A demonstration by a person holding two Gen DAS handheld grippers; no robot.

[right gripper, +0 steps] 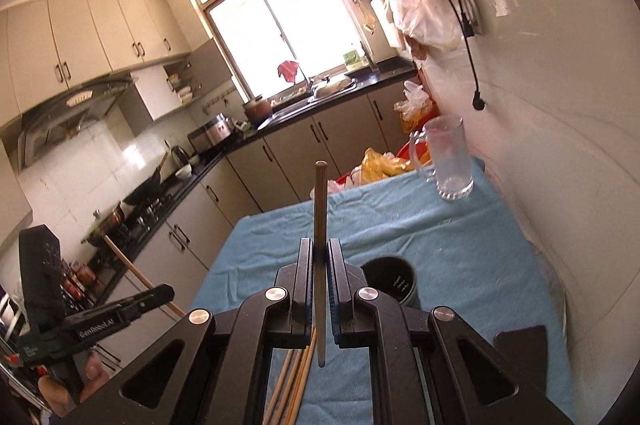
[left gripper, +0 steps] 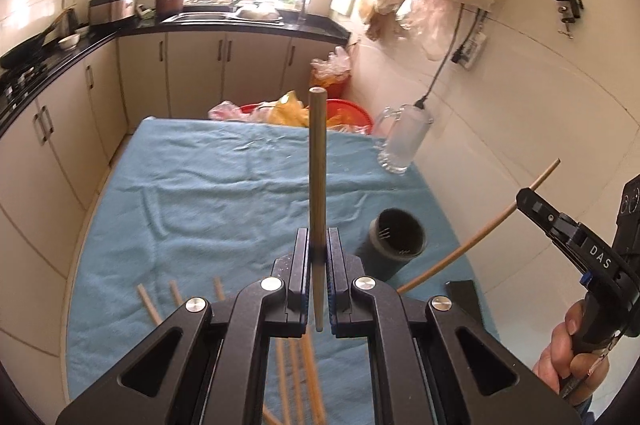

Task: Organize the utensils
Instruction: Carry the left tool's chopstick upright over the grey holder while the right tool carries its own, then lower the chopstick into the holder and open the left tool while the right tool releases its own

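A: So, both hands are busy. The left gripper (left gripper: 319, 277) has its jaws pinched tight on one wooden chopstick (left gripper: 318, 185), and the stick points away from the hand, out over the blue cloth (left gripper: 200, 185).

B: And the other one?

A: Same story. The right gripper (right gripper: 319, 285) is clamped on a second chopstick (right gripper: 320, 225) (this one looks darker, greyish, though that may be the light). From the left side you can see it off to the right, the stick running slantwise through the jaws, with the person's hand (left gripper: 568, 349) wrapped round the handle.

B: Where do the rest of the sticks lie?

A: At the near edge of the table, on the cloth. Several loose chopsticks (left gripper: 296, 377) are in a bunch under the left gripper, with a few ends poking out to its left. I cannot count them; the gripper hides most of them.

B: And the pot they go in?

A: A dark round holder (left gripper: 396, 241) stands upright on the cloth, just right of the left gripper's tips and near the wall side. I cannot tell if anything is in it. Neither held stick touches it.

B: Anything else on the table?

A: A clear glass mug (left gripper: 404, 141) at the far right corner, upright, well apart from the holder. Beyond the far edge sits a red basin (left gripper: 348, 109) stuffed with plastic bags.
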